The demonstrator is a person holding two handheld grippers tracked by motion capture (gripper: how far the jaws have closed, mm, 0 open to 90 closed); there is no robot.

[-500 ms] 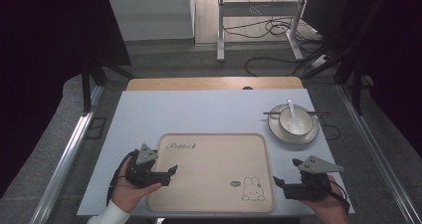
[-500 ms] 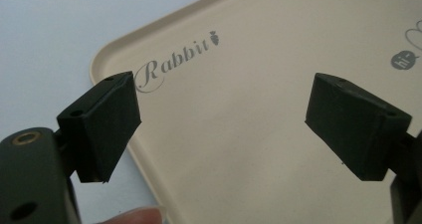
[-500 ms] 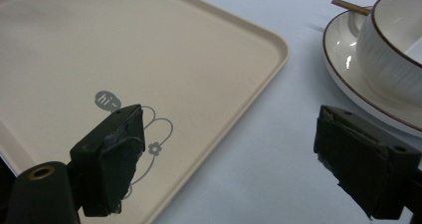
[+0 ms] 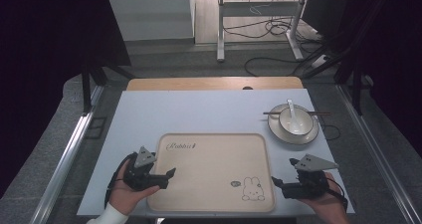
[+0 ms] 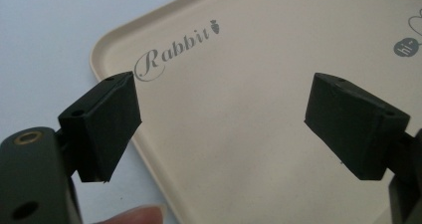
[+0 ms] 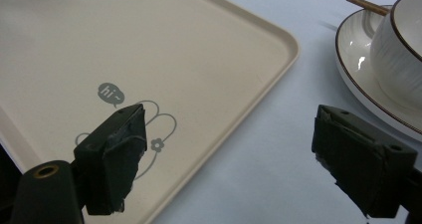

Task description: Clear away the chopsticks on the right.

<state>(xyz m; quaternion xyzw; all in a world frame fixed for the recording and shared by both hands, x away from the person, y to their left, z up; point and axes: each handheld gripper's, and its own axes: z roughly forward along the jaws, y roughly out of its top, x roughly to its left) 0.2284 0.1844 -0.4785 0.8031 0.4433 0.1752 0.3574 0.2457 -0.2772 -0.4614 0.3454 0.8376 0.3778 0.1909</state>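
A beige tray (image 4: 214, 159) printed with "Rabbit" and a small rabbit drawing lies at the near middle of the pale blue table (image 4: 199, 109). My left gripper (image 4: 168, 178) is open at the tray's left edge. In the left gripper view the tray (image 5: 239, 84) lies under that gripper (image 5: 224, 129), one jaw over the rim and the other over the tray's floor. My right gripper (image 4: 276, 186) is open at the tray's right edge. In the right gripper view it (image 6: 229, 154) straddles the rim of the tray (image 6: 149, 45). Both hold nothing.
A white bowl (image 4: 294, 119) with a spoon (image 4: 291, 109) stands on a white plate (image 4: 278, 129) at the right, with chopsticks (image 4: 271, 113) across it. The plate (image 6: 358, 59) and bowl (image 6: 398, 45) lie close beyond my right gripper's outer jaw. A wooden board (image 4: 214, 83) borders the far edge.
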